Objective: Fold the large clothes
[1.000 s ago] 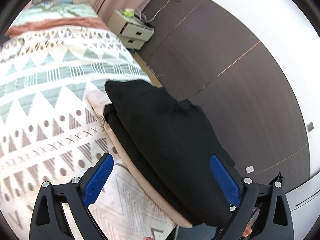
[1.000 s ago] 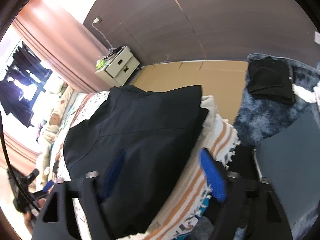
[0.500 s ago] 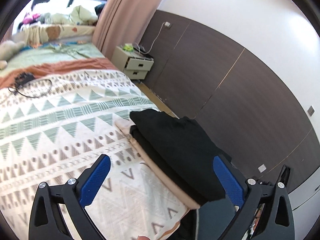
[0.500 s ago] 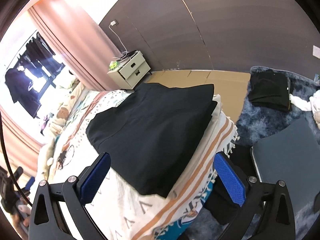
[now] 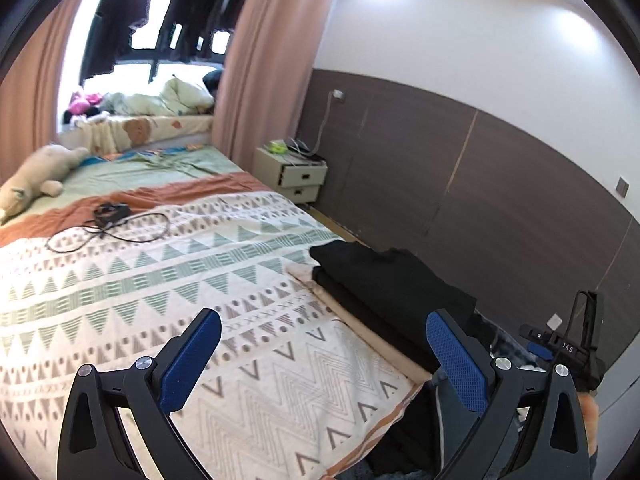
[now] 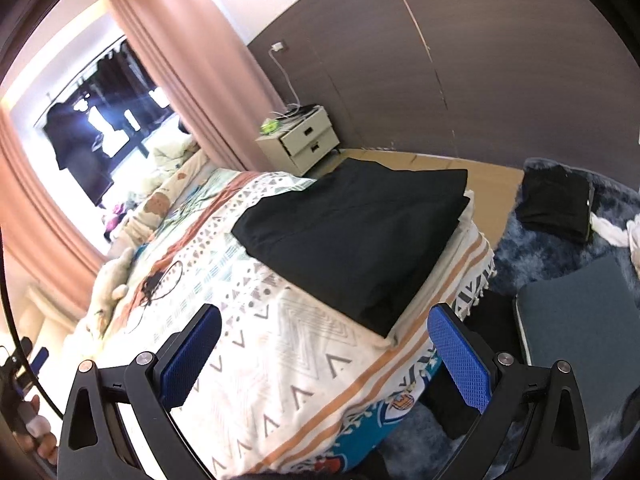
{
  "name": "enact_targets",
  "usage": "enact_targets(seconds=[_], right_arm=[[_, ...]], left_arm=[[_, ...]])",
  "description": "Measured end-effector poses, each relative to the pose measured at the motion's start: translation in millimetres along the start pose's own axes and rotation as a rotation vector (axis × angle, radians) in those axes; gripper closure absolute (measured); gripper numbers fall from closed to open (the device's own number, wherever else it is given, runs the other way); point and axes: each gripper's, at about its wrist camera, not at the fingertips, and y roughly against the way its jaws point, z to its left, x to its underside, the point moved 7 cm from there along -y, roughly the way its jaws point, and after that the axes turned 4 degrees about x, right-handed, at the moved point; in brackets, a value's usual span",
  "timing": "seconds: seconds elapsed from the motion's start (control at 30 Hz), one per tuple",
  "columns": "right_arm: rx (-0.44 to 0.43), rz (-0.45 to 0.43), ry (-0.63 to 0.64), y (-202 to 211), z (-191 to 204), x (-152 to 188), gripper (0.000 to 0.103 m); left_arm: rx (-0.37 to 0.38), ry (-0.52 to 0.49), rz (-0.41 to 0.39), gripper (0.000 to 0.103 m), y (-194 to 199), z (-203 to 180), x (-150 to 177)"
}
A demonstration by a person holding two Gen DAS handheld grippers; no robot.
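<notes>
Your bedroom had a dark panelled wall point(image 5: 520, 184) along one side, pink curtains point(image 5: 260, 60) framing a bright window, and a pale nightstand point(image 5: 298, 176) with two drawers standing in the corner between them. Most of both views was taken up by the bed, covered by a patterned blanket point(image 5: 160, 280) of triangles and chevrons, with a black cable point(image 5: 116, 224) lying on it further up and a plush toy point(image 5: 32, 180) near the pillows. On the floor beside the bed, your right camera showed a shaggy blue rug point(image 6: 560, 248) with another dark folded garment point(image 6: 554, 204) lying on it.

The folded black garment point(image 6: 352, 232) lay flat at the corner of the bed nearest the panelled wall, resting on a cream layer point(image 5: 360, 320) that peeked out beneath it. Your left gripper point(image 5: 324, 356) hovered above the blanket with its jaws spread wide and nothing between them; the garment sat ahead and to its right, apart from both pads. Your right gripper point(image 6: 324, 354) was likewise spread and empty, held back from the bed's foot, with the garment ahead of it, clear of its fingers
</notes>
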Motion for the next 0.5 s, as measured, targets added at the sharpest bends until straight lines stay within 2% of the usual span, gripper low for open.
enact_targets(seconds=[0.27, 0.5], right_arm=[[-0.056, -0.031, 0.097, 43.8, 26.5, 22.1, 0.000], [-0.053, -0.038, 0.146, 68.5, 29.2, 46.2, 0.000]], left_arm=[[-0.069, 0.005, -0.057, 0.000, 67.7, -0.9, 26.9], [-0.123, 0.023, -0.093, 0.000, 114.2, -5.9, 60.6]])
